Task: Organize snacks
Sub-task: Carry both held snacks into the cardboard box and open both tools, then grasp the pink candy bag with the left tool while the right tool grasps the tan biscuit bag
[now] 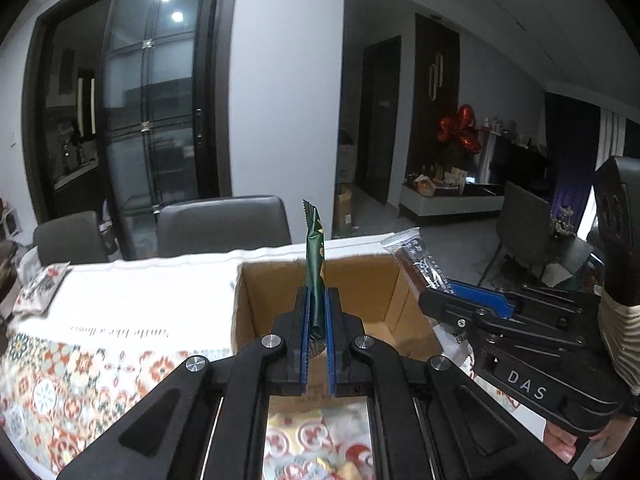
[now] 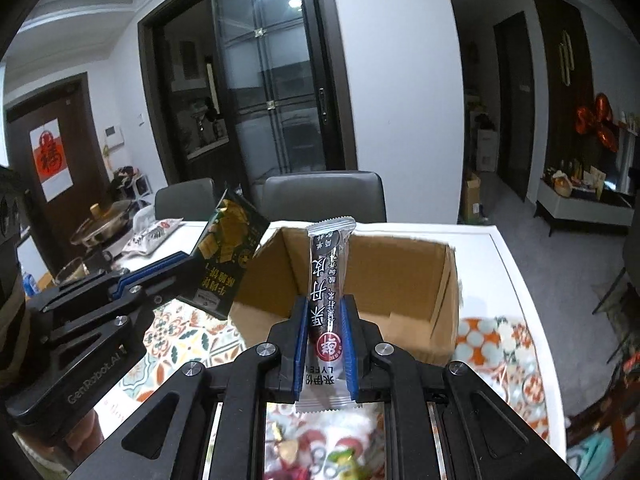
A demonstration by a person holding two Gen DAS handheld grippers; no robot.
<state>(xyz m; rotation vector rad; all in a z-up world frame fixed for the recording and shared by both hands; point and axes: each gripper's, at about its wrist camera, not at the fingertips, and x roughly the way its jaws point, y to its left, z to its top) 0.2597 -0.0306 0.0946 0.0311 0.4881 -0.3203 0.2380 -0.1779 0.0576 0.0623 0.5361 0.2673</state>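
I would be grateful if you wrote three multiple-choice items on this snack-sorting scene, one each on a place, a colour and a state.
1. Where is the cardboard box?
A. on the patterned tablecloth
B. on a chair
C. on the floor

2. What colour is the packet in the left hand-held gripper?
A. red
B. dark green
C. white

3. What is the state of the right hand-held gripper?
A. open and empty
B. shut with nothing in it
C. shut on the dark snack bar

Answers: 1 A, the box stands on the cloth-covered table; 2 B, both views show a dark green wrapper; 3 C, the blue pads press on both sides of the bar.
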